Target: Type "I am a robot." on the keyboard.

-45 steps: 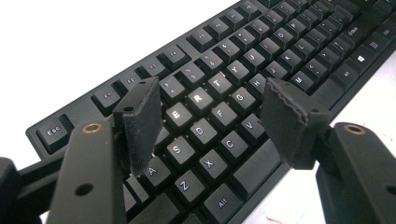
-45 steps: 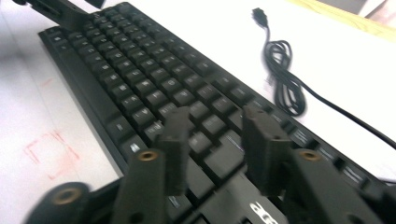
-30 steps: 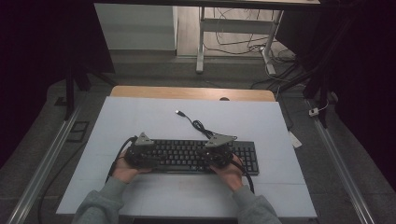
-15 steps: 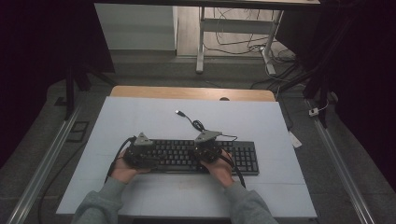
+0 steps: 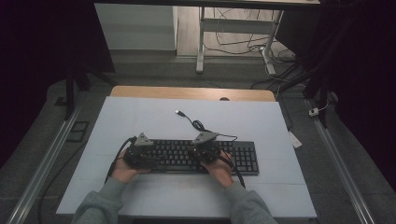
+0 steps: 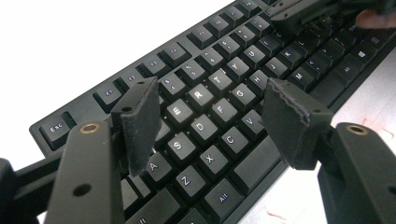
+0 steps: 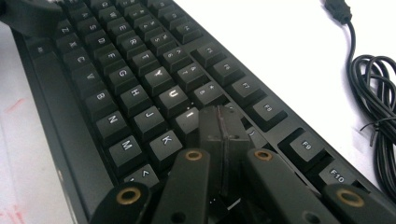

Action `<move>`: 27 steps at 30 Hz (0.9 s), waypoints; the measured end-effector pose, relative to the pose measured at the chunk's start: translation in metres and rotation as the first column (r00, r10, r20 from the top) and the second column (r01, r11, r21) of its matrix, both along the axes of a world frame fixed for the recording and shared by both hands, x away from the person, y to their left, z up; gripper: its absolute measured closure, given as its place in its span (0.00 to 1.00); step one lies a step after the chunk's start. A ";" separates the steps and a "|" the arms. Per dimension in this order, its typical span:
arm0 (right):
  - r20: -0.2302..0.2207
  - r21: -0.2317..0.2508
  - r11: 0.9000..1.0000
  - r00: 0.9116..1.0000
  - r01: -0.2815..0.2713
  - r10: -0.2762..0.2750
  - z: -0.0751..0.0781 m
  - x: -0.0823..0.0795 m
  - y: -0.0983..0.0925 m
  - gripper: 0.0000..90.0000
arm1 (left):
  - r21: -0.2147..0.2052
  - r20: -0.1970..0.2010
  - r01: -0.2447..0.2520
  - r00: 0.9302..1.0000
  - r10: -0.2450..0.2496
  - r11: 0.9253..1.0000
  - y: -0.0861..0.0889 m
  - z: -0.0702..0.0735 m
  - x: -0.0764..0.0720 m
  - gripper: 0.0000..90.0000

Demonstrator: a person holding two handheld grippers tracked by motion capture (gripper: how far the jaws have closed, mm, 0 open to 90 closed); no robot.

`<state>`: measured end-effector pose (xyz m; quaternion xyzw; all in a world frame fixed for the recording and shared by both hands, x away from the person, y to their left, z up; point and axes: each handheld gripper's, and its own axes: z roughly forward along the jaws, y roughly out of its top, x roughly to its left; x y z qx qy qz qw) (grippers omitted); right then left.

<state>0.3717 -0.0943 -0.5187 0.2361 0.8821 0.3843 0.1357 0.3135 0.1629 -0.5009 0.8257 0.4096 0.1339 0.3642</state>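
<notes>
— On the pale table top, where does the keyboard lie?

— Near the person's edge, long side across, with its black cable coiled just behind it and the USB plug lying loose farther back.

— What differs from a second ago?

— The right gripper sat over the keyboard's right part, close to the number block. It has since slid toward the middle and now hangs over the central letter keys. The left gripper has kept its place over the left end. The keyboard itself has not shifted.

— How do the jaws stand?

— In the left gripper view the left gripper has its two pads well apart, nothing between them, poised above the rows around E, D, F and C. In the right gripper view the right gripper has its pads pressed flat together, their tip just over the keys beside I and K; whether it touches them I cannot tell.

— What does one view give that another lacks?

— The high view shows both hands, the grey sleeves and the wooden strip at the table's far edge. The gripper views make the key legends readable, and the right one shows the coiled cable up close.
</notes>
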 end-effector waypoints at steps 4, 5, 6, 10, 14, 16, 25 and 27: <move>0.010 0.018 1.000 1.000 -0.003 0.003 0.002 -0.001 -0.001 1.00 | -0.001 0.000 -0.001 1.000 0.001 1.000 0.000 0.000 0.000 0.41; 0.013 0.025 1.000 1.000 -0.002 0.002 0.004 -0.001 -0.002 1.00 | -0.002 0.001 -0.001 1.000 0.001 1.000 0.000 0.000 0.000 0.41; 0.019 0.039 0.999 1.000 0.000 -0.001 0.006 -0.002 -0.003 1.00 | -0.001 0.002 -0.001 1.000 0.001 1.000 0.000 0.000 0.000 0.41; 0.029 0.066 0.998 1.000 -0.001 -0.001 0.012 -0.005 -0.010 1.00 | -0.002 0.002 -0.004 1.000 0.004 1.000 0.001 0.000 0.000 0.41; 0.028 0.089 0.996 1.000 0.001 -0.003 0.015 -0.009 -0.021 0.99 | -0.001 0.002 -0.007 1.000 0.007 1.000 0.002 0.000 0.000 0.41; 0.030 0.095 0.995 0.999 0.008 -0.011 0.016 -0.011 -0.027 0.98 | 0.000 0.001 -0.008 1.000 0.008 1.000 0.002 0.000 0.001 0.41; 0.025 0.102 0.994 0.999 0.044 -0.047 0.018 -0.021 -0.064 0.70 | -0.002 0.000 -0.017 1.000 0.017 1.000 0.004 -0.001 0.002 0.41; 0.028 0.110 0.992 0.998 0.054 -0.058 0.018 -0.025 -0.073 0.65 | -0.002 0.000 -0.019 1.000 0.019 1.000 0.004 -0.001 0.002 0.41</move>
